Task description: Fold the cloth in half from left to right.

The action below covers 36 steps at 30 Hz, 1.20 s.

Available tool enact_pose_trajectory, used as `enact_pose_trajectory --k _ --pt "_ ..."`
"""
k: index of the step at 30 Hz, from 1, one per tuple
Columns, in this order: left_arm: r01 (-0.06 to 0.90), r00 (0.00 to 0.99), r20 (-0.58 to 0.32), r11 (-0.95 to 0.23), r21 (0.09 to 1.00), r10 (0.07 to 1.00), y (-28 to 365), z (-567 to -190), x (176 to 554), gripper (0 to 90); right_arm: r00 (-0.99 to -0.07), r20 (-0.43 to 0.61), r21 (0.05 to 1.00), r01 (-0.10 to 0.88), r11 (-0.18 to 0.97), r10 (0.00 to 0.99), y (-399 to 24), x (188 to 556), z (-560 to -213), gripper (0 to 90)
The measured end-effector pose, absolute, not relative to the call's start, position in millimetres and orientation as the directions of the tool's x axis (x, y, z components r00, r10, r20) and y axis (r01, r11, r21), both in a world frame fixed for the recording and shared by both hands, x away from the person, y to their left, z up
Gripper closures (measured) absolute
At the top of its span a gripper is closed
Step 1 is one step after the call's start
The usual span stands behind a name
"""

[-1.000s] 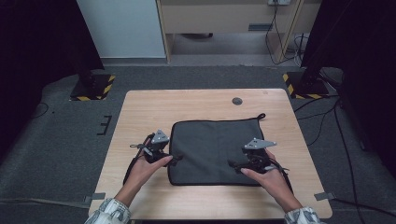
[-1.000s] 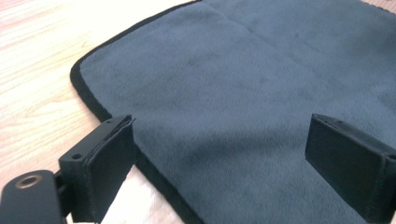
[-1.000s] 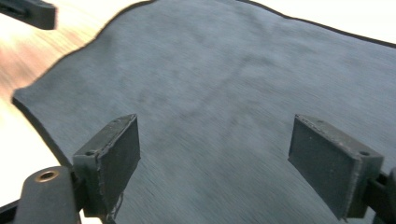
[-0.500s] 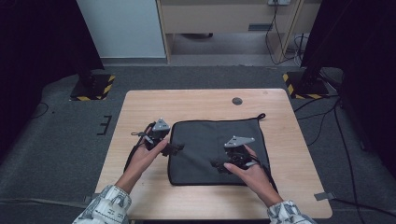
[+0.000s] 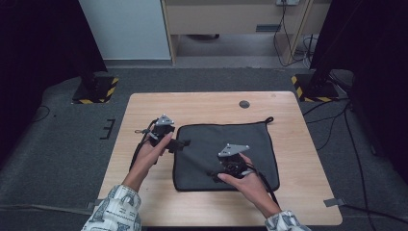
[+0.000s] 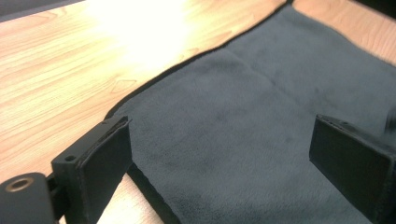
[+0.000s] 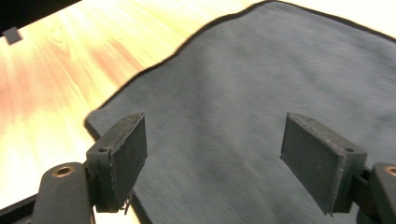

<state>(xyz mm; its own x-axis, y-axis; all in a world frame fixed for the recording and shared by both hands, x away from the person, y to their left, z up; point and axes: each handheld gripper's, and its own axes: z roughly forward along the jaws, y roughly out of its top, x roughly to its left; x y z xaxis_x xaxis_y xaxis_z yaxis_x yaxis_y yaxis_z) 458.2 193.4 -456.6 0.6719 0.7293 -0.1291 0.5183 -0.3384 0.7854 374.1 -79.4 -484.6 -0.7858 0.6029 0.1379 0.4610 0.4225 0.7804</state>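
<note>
On the wooden table (image 5: 144, 192) lies a flat dark grey cloth (image 5: 226, 144). Over its left edge, the left gripper (image 5: 185, 143) is spread wide and holds nothing. Above the cloth's front part, the right gripper (image 5: 210, 173) has just been closing a little, yet its jaws stand apart, nothing between them.

High view sits above the person's edge, looking forward and down on the whole tabletop (image 5: 144, 103). Each tongs camera rides low and close, skimming the cloth (image 5: 211, 139) toward its corner at 10 o'clock. All three share cloth and wood.
</note>
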Motion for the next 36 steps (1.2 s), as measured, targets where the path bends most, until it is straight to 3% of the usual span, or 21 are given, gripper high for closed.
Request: enact_pose_trajectory --k 5,20,27,36 --pt "0.532 0.670 -0.124 -0.356 0.768 0.732 197.6 -457.9 460.3 5.4 -0.808 0.139 0.779 0.446 0.441 0.573 -61.8 368.5 -488.3 27.9" --pt "0.530 0.659 -0.110 -0.355 0.770 0.744 206.8 -452.5 457.0 5.4 -0.875 0.115 0.784 0.371 0.498 0.470 -12.9 351.0 -502.4 59.5" --pt "0.530 0.659 -0.111 -0.355 0.770 0.744 208.0 -452.8 457.4 5.4 -0.878 0.130 0.784 0.375 0.494 0.460 0.2 347.6 -508.1 56.5" --pt "0.526 0.665 -0.110 -0.359 0.771 0.739 207.9 -452.1 456.0 5.5 -0.872 0.110 0.767 0.379 0.517 0.477 21.0 338.9 -524.4 42.0"
